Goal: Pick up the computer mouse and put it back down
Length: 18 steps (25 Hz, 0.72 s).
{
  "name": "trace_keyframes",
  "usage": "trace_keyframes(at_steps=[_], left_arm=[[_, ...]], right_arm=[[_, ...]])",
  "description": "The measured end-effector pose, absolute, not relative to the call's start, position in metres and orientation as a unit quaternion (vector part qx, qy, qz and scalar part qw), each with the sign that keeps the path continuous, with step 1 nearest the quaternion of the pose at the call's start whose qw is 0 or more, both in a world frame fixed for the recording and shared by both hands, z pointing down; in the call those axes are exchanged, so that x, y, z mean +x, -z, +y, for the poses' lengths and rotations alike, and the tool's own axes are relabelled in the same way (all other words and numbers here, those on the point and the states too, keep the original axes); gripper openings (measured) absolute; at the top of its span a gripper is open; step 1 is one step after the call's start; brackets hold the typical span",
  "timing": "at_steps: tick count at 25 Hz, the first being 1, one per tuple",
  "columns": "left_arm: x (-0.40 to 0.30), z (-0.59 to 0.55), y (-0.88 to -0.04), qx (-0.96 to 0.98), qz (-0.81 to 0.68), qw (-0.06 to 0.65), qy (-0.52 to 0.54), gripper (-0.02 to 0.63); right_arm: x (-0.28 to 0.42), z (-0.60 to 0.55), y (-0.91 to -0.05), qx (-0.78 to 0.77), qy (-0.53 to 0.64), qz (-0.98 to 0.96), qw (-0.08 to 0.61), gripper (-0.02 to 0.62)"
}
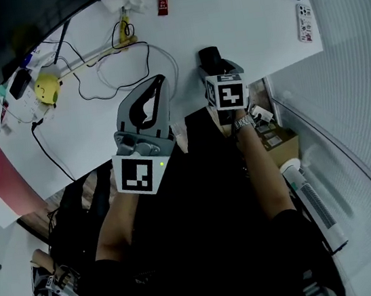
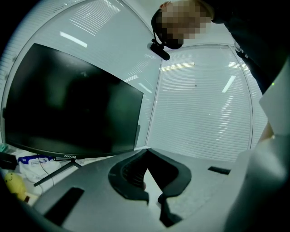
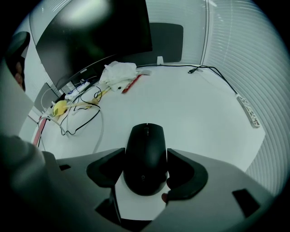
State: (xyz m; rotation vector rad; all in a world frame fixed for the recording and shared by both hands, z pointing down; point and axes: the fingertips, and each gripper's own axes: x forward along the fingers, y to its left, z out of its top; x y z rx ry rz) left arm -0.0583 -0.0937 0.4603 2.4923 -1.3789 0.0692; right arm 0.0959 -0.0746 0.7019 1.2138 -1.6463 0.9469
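Note:
A black computer mouse [image 3: 146, 149] sits between the jaws of my right gripper [image 3: 146, 155], and both dark pads press its sides. In the head view the mouse [image 1: 208, 54] is at the near edge of the white desk [image 1: 234, 7], with the right gripper [image 1: 212, 63] shut on it. I cannot tell whether the mouse rests on the desk or is just above it. My left gripper [image 1: 159, 80] hovers at the desk's near edge, left of the right one. Its jaws are shut with nothing between them. In its own view the left gripper [image 2: 147, 155] points up at the monitor.
A dark monitor [image 2: 68, 108] stands at the desk's back. Black and white cables [image 1: 120, 71], a yellow toy [image 1: 47, 89], a pink folder [image 1: 5, 179] and a white power strip [image 1: 305, 21] lie on the desk. A cardboard box [image 1: 279, 141] and a white fan [image 1: 313, 195] stand on the floor.

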Motion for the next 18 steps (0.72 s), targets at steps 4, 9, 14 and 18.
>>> trace_keyframes(at_steps=[4,9,14,18], left_arm=[[-0.048,-0.092,-0.454,0.869,-0.475,0.138,-0.023,0.006],[-0.037,-0.088,-0.443,0.873,-0.470,0.131,-0.020,0.006],[-0.030,-0.085,-0.436,0.872,-0.472,0.128,-0.016,0.006],[-0.020,-0.080,-0.430,0.876,-0.468,0.115,-0.010,0.006]], right_arm=[[0.099,-0.077,-0.690,0.491,-0.377,-0.667,0.414,0.285],[0.107,-0.080,-0.670,0.502,-0.373,-0.676,0.390,0.285],[0.112,-0.082,-0.648,0.510,-0.365,-0.686,0.368,0.285],[0.119,-0.081,-0.633,0.516,-0.362,-0.692,0.352,0.285]])
